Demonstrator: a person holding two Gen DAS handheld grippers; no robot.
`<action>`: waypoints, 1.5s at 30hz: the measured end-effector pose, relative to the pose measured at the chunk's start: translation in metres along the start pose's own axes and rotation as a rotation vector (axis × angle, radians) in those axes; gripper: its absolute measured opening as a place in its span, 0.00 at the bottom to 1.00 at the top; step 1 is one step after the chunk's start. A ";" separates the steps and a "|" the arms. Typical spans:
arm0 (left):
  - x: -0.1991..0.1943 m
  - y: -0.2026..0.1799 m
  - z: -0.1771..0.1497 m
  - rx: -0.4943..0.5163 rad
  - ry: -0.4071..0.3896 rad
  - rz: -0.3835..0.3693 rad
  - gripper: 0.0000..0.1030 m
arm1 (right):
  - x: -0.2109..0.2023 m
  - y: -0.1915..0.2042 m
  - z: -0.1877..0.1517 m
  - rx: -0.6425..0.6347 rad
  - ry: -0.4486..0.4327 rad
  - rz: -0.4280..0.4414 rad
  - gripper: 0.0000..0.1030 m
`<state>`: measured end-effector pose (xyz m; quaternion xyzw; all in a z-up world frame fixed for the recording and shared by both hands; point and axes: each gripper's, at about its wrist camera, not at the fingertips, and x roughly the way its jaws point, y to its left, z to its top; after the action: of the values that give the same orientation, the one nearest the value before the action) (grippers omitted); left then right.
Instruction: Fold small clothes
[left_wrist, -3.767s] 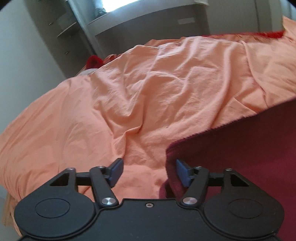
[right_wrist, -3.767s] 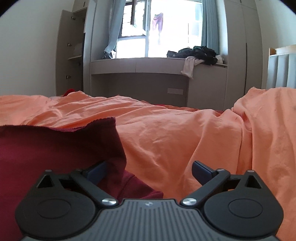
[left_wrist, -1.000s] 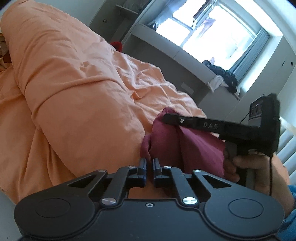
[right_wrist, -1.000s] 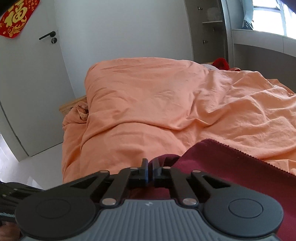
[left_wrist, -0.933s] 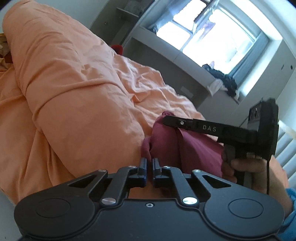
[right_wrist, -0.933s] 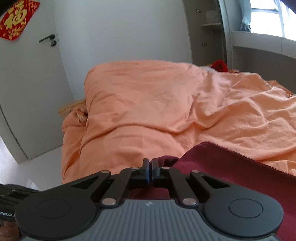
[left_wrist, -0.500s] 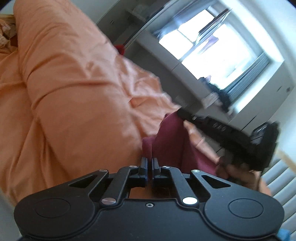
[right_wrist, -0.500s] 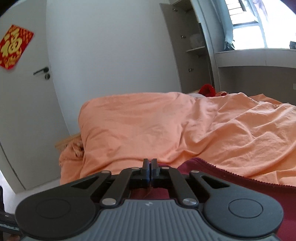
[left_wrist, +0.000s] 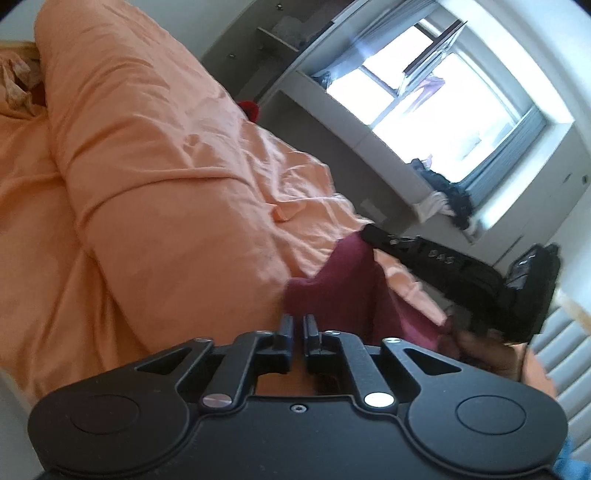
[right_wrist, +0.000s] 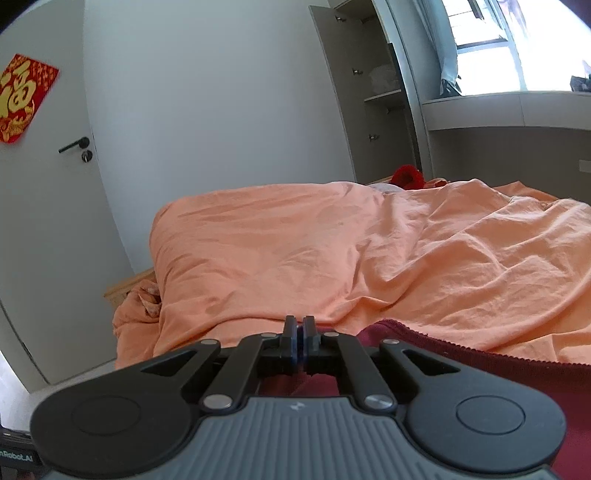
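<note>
A dark red knitted garment (left_wrist: 347, 288) hangs in the air above the orange duvet (left_wrist: 166, 192), held between both grippers. My left gripper (left_wrist: 298, 325) is shut on one of its edges. My right gripper (right_wrist: 299, 332) is shut on another edge, and the garment (right_wrist: 480, 373) trails off to the right below it. In the left wrist view the right gripper (left_wrist: 369, 234) shows from the side, pinching the top of the cloth, with the person's hand (left_wrist: 476, 350) behind it.
The orange duvet (right_wrist: 369, 251) covers the bed and bulges into a thick roll at the left. A window ledge (left_wrist: 443, 199) with piled clothes lies beyond. A white door (right_wrist: 44, 221) and an open cupboard (right_wrist: 376, 96) stand behind the bed. A red item (right_wrist: 406, 175) lies at the bed's far end.
Both grippers, open by the flat garment 3.8 s ago, have shut on it. In the last second they have lifted it and tilted upward, so more wall and window show.
</note>
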<state>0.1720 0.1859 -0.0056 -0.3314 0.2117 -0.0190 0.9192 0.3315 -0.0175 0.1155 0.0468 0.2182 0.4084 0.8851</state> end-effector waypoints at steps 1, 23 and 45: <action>0.000 0.001 0.000 -0.005 0.000 0.006 0.17 | -0.002 0.001 0.000 -0.003 -0.004 -0.003 0.06; 0.012 -0.026 -0.023 0.158 0.063 0.088 0.59 | -0.191 -0.035 -0.099 -0.090 -0.067 -0.505 1.00; -0.032 -0.076 -0.039 0.164 0.023 0.091 0.99 | -0.244 -0.044 -0.202 0.054 -0.283 -0.685 1.00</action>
<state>0.1354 0.1090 0.0258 -0.2446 0.2350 0.0016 0.9407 0.1370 -0.2468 0.0070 0.0506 0.1073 0.0719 0.9903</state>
